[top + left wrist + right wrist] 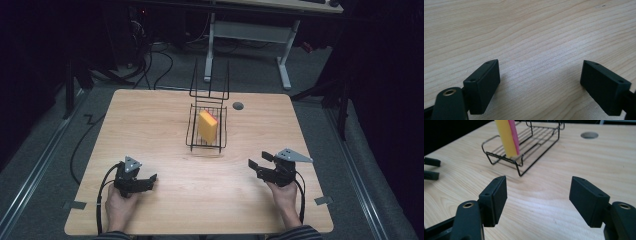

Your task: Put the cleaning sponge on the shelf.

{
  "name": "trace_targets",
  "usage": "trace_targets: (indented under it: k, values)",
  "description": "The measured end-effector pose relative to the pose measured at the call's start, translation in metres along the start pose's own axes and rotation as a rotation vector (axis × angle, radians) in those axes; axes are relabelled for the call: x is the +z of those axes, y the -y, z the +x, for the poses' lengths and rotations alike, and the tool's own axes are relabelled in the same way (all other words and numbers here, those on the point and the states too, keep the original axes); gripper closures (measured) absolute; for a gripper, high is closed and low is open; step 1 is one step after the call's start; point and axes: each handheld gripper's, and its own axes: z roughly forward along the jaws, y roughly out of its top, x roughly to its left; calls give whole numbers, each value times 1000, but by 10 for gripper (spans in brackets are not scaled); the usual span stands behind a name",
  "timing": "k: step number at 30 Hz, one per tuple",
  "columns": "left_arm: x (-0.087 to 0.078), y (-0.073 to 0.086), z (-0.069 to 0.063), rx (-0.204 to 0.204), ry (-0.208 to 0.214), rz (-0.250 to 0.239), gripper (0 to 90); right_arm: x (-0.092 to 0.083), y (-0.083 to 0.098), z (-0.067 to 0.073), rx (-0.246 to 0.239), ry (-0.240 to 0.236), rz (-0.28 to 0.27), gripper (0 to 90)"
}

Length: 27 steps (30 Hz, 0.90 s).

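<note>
A black wire rack point(191, 132) stands in the middle of the wooden table point(150, 125). A yellow sponge point(207, 125) with a pink face stands on edge inside it. In the right gripper view the sponge point(506, 137) and the rack point(499, 156) lie ahead and to the left. My left gripper point(146, 181) rests open near the front left, over bare wood point(540, 62). At the front right my right gripper point(259, 160) is open with nothing between its jaws point(538, 178), which point toward the rack. Each gripper is held in a hand.
A round cable hole point(238, 105) sits in the tabletop behind and right of the rack, and the right gripper view has this hole point(589, 135) at its upper right. The rack's tall wire handle point(210, 80) rises at its far end. A white-legged desk point(285, 60) stands beyond the table.
</note>
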Motion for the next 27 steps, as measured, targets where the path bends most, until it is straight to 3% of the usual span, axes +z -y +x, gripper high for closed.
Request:
trace_targets:
  k: [8, 20, 27]
  values:
    - [0, 0, 0, 0, 0, 0, 167, 11, 23, -8, 0, 51, 87, 314]
    - [0, 0, 0, 0, 0, 0, 167, 17, 33, -11, 7, 69, 128, 314]
    - [0, 0, 0, 0, 0, 0, 167, 22, 37, -13, -23, 101, 163, 314]
